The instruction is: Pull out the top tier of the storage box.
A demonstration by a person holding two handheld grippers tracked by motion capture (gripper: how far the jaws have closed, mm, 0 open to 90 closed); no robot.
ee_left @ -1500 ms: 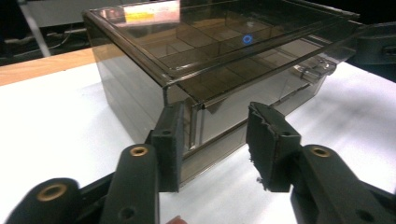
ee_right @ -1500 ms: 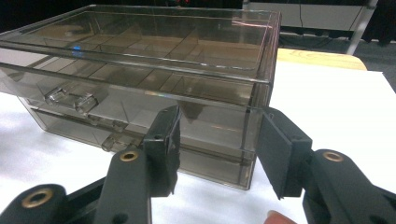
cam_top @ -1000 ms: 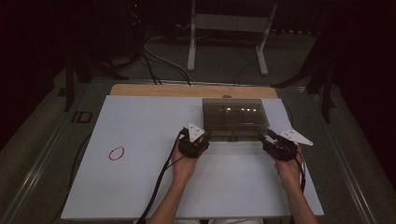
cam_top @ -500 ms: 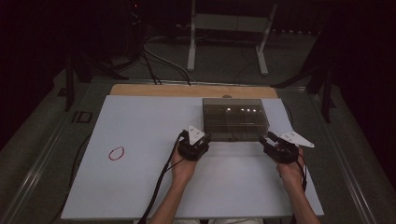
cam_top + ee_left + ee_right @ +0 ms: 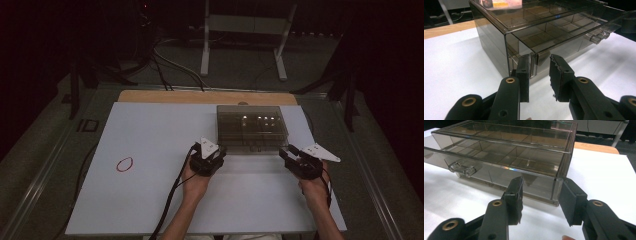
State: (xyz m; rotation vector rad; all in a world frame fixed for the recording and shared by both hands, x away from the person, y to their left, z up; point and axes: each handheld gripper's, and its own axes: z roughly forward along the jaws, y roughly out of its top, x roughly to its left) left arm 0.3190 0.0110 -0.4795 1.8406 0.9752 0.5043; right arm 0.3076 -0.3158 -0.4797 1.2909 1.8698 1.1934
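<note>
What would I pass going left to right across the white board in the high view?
Red loop → left gripper → smoky clear box → right gripper. The box sits a little farther back than the two grippers, which stand at its near corners.

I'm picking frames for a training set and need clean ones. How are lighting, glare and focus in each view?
High view: dim, dark surroundings; the lit white table stands out, small glints on the smoky plastic box.
Left gripper view: brighter and sharp on the box; pale reflections on its lid, table nearly washed out at left.
Right gripper view: even light, a rainbow glint on the drawer front, soft shadow under the box.
</note>
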